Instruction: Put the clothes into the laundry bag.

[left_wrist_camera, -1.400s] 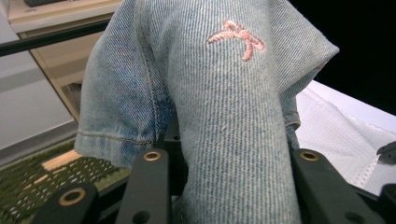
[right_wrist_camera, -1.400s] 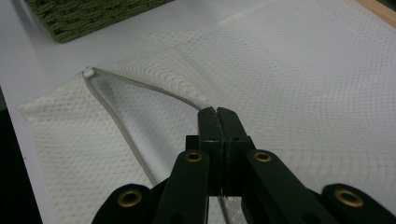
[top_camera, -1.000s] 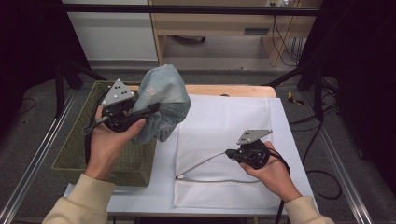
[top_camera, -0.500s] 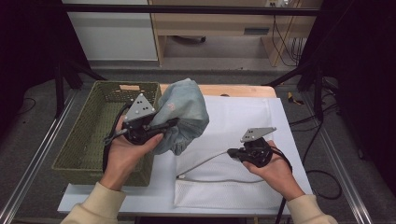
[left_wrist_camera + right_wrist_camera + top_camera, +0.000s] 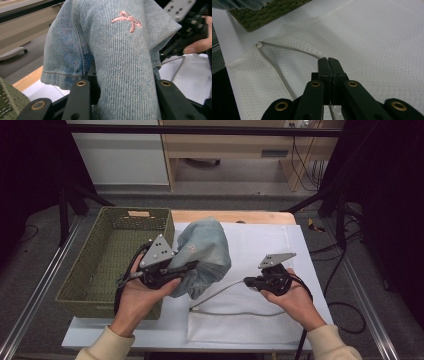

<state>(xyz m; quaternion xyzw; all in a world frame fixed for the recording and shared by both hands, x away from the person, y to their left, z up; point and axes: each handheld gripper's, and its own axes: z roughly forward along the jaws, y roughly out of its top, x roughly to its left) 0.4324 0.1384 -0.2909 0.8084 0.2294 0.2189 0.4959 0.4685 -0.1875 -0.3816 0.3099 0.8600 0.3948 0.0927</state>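
Note:
A bundle of pale blue denim (image 5: 206, 254) with a pink stitched mark (image 5: 127, 20) hangs over the white table sheet, just right of the basket. My left gripper (image 5: 189, 267) is shut on it, and in the left gripper view the cloth (image 5: 125, 75) fills the gap between both jaws. A white mesh bag (image 5: 250, 320) lies flat at the table's front. My right gripper (image 5: 249, 281) is shut on the bag's grey corded rim (image 5: 287, 48) and holds that edge a little off the table, jaws pressed together (image 5: 328, 61). The denim's lower end hangs beside the raised rim.
A green woven basket (image 5: 115, 250) stands at the left, beside the left hand. A white sheet (image 5: 265, 237) covers the wooden table (image 5: 235, 216). Dark stands and cables lie on the floor right of the table.
The left gripper has carried the denim to the right and down, from over the basket's edge to beside the mesh bag. The right gripper has stayed put on the rim.

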